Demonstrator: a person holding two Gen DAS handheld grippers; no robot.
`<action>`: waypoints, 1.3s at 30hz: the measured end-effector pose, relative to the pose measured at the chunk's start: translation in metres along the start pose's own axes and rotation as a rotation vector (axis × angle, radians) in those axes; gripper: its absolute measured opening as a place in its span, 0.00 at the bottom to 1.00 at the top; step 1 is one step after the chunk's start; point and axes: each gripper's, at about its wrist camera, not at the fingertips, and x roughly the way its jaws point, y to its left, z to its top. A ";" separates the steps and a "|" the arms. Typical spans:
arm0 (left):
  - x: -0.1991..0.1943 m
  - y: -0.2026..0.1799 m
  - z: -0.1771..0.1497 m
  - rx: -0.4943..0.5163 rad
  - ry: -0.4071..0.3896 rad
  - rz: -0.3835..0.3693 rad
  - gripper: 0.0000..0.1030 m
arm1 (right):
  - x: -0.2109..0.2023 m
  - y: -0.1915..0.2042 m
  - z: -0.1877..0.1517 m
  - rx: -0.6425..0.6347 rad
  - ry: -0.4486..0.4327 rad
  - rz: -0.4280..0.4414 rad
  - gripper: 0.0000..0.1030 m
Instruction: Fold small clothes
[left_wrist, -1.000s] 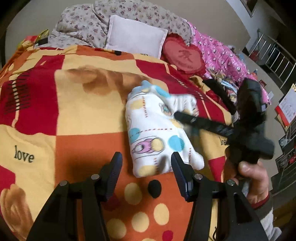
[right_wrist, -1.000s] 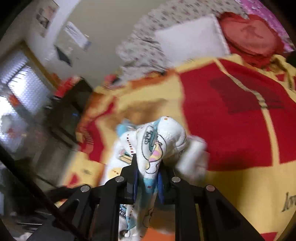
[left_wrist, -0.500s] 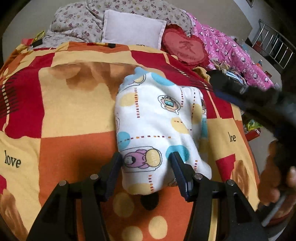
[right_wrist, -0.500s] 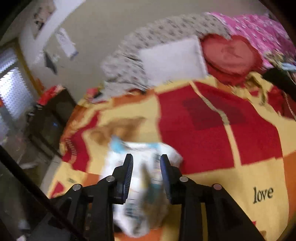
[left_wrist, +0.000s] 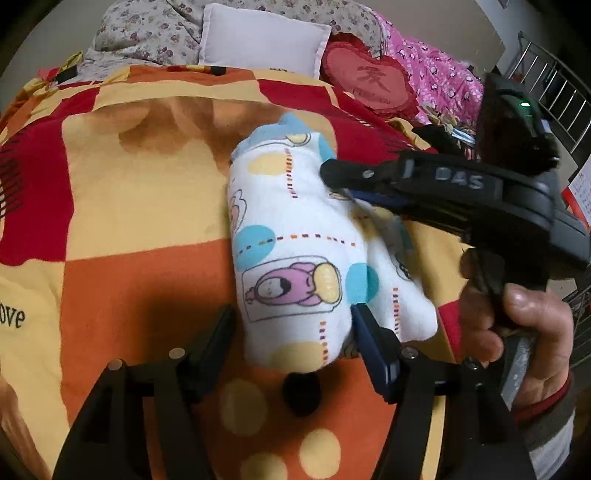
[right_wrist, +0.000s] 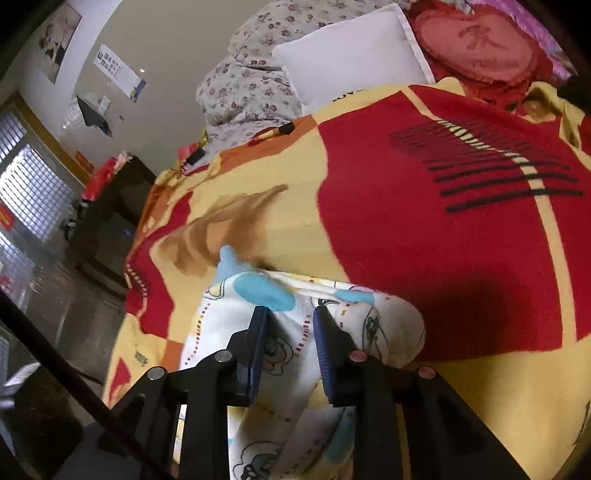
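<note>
Patchwork blanket (left_wrist: 140, 206), folded garment (left_wrist: 295, 254) centred

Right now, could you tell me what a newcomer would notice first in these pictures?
A white cartoon-print garment lies folded on a loud red, orange and yellow blanket. The right tongs reach over it from the right, and the left tongs straddle its near end. A red heart cushion sits behind.

Fleecy cloth garment (left_wrist: 295, 236); matt plastic tool (left_wrist: 291, 328)
</note>
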 end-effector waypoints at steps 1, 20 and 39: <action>-0.002 0.000 -0.001 0.001 0.003 -0.003 0.63 | -0.003 0.001 0.000 -0.006 -0.001 0.004 0.25; -0.025 0.012 -0.013 0.024 -0.016 0.074 0.63 | -0.047 0.056 -0.055 -0.148 0.018 -0.095 0.36; -0.001 -0.001 0.019 -0.002 -0.012 0.077 0.68 | -0.035 0.018 -0.054 -0.149 -0.028 -0.193 0.09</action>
